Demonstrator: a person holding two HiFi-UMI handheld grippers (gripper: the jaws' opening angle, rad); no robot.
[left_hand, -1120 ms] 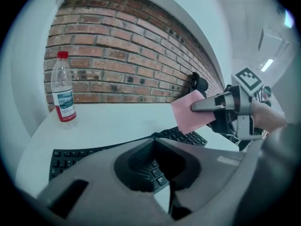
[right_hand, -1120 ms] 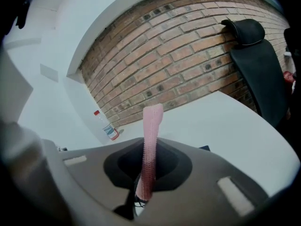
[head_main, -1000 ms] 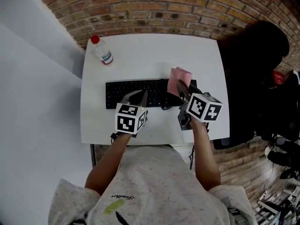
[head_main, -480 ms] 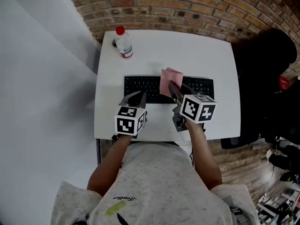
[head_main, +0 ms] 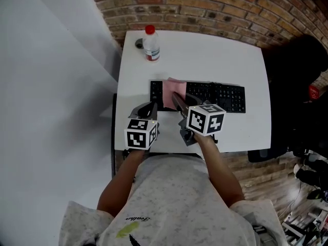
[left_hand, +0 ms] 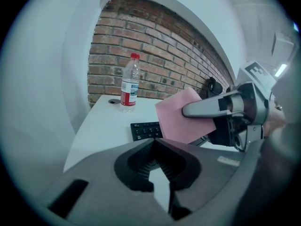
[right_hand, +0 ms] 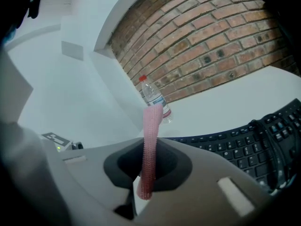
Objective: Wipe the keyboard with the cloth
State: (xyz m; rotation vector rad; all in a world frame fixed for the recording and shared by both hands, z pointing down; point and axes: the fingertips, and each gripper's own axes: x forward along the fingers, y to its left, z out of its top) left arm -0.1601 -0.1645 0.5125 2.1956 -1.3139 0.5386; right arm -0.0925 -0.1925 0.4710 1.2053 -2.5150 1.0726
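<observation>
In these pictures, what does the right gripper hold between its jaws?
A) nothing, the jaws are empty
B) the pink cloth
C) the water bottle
B: in the right gripper view, the right gripper has its jaws closed on the pink cloth, which stands up edge-on between them. In the head view the cloth lies over the left end of the keyboard.

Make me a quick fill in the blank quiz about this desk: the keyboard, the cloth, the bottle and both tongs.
The right tongs are shut on a ____ cloth.
In the head view, the cloth is over the keyboard's ____ end.
The bottle has a ____ cap.
The left tongs hold ____.
Missing words: pink; left; red; nothing.
</observation>
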